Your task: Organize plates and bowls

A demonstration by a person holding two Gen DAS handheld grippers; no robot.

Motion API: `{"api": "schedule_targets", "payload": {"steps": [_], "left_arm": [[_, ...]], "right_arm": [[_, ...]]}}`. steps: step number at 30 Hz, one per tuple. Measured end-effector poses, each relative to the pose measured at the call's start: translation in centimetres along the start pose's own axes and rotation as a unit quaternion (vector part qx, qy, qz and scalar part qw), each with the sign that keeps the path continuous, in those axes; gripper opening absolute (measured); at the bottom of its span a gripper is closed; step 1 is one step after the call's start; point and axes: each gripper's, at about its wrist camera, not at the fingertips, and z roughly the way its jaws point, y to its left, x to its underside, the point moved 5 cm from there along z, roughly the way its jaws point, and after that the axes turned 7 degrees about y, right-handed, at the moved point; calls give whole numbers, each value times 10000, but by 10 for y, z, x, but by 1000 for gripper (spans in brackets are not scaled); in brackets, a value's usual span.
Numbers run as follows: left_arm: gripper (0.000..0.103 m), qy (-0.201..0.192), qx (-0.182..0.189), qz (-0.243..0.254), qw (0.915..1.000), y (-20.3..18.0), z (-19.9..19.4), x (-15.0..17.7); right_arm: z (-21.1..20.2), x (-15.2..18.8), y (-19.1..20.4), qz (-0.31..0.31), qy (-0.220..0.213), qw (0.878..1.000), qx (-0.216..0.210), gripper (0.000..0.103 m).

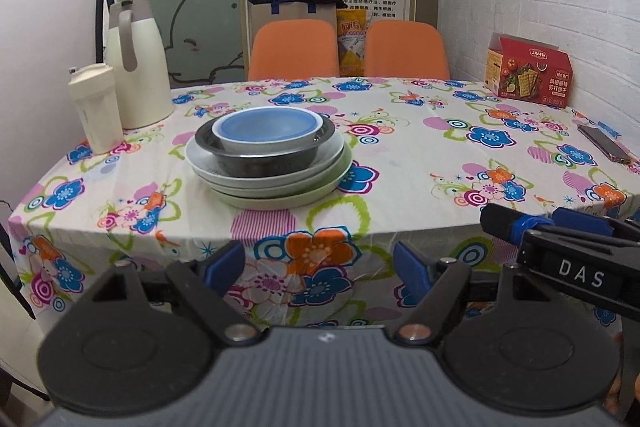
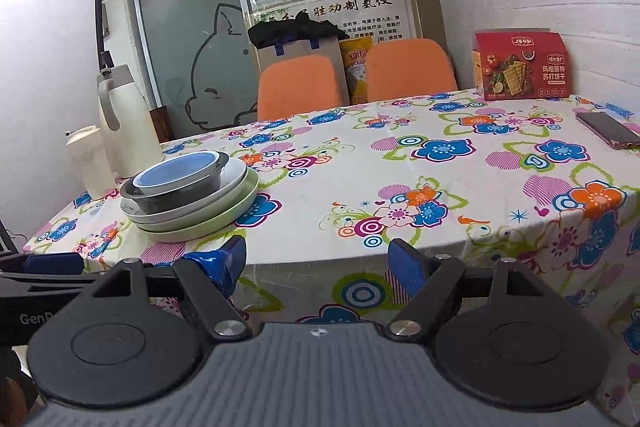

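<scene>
Both the left gripper (image 1: 320, 267) and right gripper (image 2: 318, 265) hang off the surface's near edge, jaws wide open and empty; stack (image 1: 268, 163) near the left edge could slide if the nested bowls (image 1: 266, 131) get nudged.

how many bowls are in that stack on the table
2: a blue-lined white bowl on top, nested in a dark metal bowl, which sits on the plates. A smaller one could hide inside.
</scene>
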Motion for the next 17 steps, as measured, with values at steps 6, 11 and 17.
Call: {"api": "schedule_targets", "payload": {"steps": [6,11,17], "left_arm": [[76,-67,-57,85,9999,-2,-2,3],[76,5,33,163,9999,-7,1,8],[76,-62,95,104,9999,-6,-1,8]], "right_arm": [[0,5,-3,58,50,10000,13,65],[1,8,-4,85,100,9999,-3,65],[1,9,-5,170,131,9998,-55,65]]}}
